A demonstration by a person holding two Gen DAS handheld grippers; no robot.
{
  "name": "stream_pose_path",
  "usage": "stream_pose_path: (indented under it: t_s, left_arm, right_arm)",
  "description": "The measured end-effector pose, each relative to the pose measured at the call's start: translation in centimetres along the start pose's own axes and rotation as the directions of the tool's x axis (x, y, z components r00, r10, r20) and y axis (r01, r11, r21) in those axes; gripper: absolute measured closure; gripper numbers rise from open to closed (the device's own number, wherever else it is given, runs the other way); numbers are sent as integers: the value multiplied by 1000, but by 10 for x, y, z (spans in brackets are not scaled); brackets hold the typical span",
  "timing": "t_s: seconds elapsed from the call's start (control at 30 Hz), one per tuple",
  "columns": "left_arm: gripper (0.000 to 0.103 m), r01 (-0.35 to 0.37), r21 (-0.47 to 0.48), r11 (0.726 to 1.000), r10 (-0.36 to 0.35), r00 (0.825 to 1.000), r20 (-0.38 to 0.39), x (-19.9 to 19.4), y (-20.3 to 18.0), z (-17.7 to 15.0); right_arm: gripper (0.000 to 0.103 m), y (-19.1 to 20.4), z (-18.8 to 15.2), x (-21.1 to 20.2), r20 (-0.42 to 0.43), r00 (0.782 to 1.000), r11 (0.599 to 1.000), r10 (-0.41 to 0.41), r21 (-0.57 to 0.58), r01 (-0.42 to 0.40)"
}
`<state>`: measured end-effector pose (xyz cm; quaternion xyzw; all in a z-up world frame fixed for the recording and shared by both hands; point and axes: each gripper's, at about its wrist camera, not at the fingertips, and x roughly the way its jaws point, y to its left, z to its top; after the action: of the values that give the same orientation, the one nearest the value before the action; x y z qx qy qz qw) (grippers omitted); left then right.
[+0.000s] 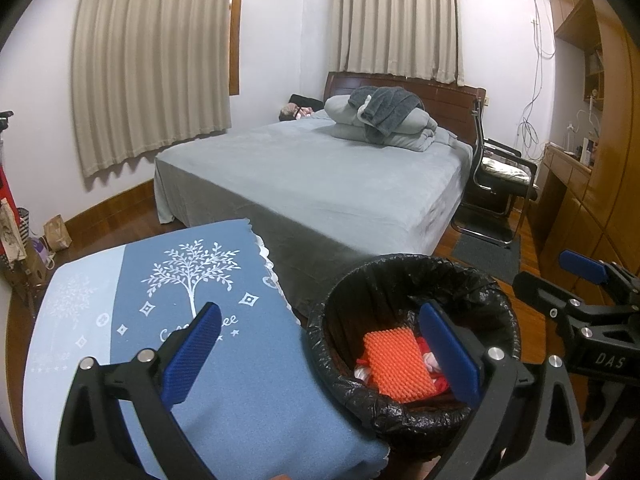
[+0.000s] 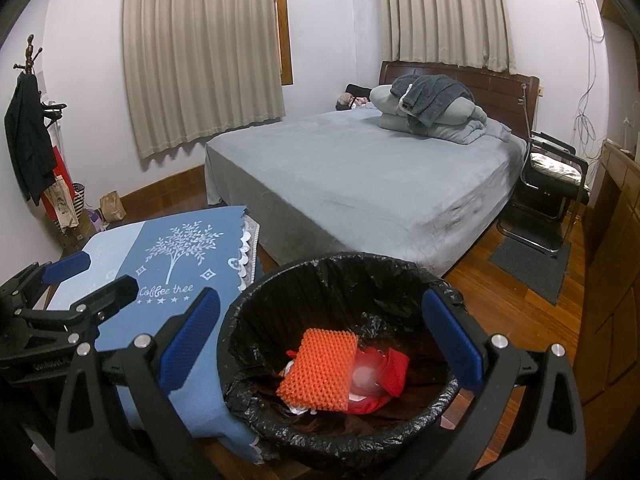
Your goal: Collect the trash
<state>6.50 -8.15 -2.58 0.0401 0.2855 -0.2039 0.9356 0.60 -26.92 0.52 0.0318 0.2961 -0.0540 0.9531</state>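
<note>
Now you're hovering both tongs over the bin (image 2: 340,360), left tongs (image 1: 320,356) and right tongs (image 2: 324,344) each gaping wide and carrying nothing. The trash is lying at the bottom of the black liner (image 2: 360,280), at six o'clock from the bed (image 2: 360,184): an orange nubbed pad (image 2: 318,368) over red wrappers (image 2: 394,372). It's looking light, soft and crushable. The worktop (image 1: 240,380) is sitting at nine o'clock. I'd be pinching the pad's edge.
</note>
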Motion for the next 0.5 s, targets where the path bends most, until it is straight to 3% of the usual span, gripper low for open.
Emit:
stream_pose_path:
  t_s: [0.5]
  left_arm:
    - [6, -2, 2, 1000, 2, 1000, 1, 0, -1, 0]
  right_arm:
    - [5, -1, 1, 0, 2, 1000, 1000, 0, -1, 0]
